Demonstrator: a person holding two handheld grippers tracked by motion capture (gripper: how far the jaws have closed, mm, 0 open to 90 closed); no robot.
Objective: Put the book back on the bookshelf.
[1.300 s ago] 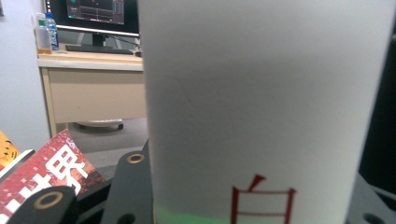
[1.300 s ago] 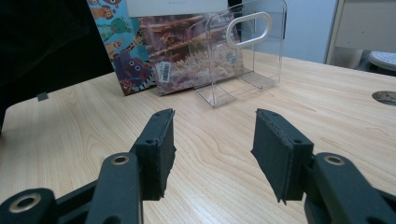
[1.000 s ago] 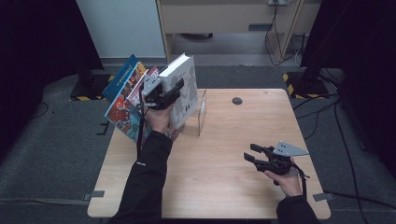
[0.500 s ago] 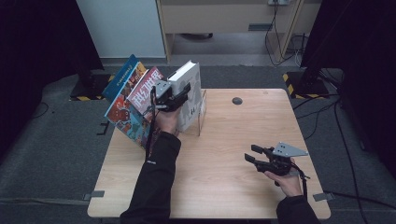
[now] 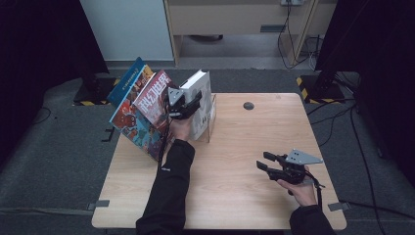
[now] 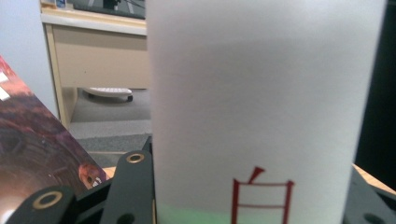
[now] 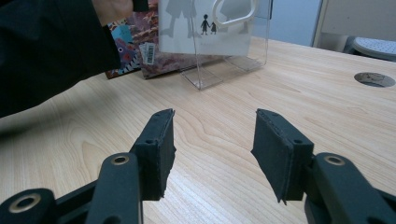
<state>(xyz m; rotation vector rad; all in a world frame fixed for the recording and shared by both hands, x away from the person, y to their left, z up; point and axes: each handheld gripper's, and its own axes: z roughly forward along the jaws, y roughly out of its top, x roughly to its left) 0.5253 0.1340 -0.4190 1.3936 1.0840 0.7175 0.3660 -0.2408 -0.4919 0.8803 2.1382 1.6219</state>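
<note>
Shifted closer to the clear bookend (image 5: 211,117) since half a second ago: white book (image 5: 199,100), clamped at the spine by left gripper (image 5: 188,106). Could knock over the leaning books (image 5: 142,110) beside the bookend or tip that light stand. Well off from the bookend, right gripper (image 5: 266,164), jaws apart, idle.

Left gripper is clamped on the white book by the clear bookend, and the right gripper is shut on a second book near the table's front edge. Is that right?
Not quite. The left gripper does clamp the white book by the clear bookend, but the right gripper holds nothing: the right gripper view shows its jaws apart over bare table, with no book between them. The high view agrees.
</note>
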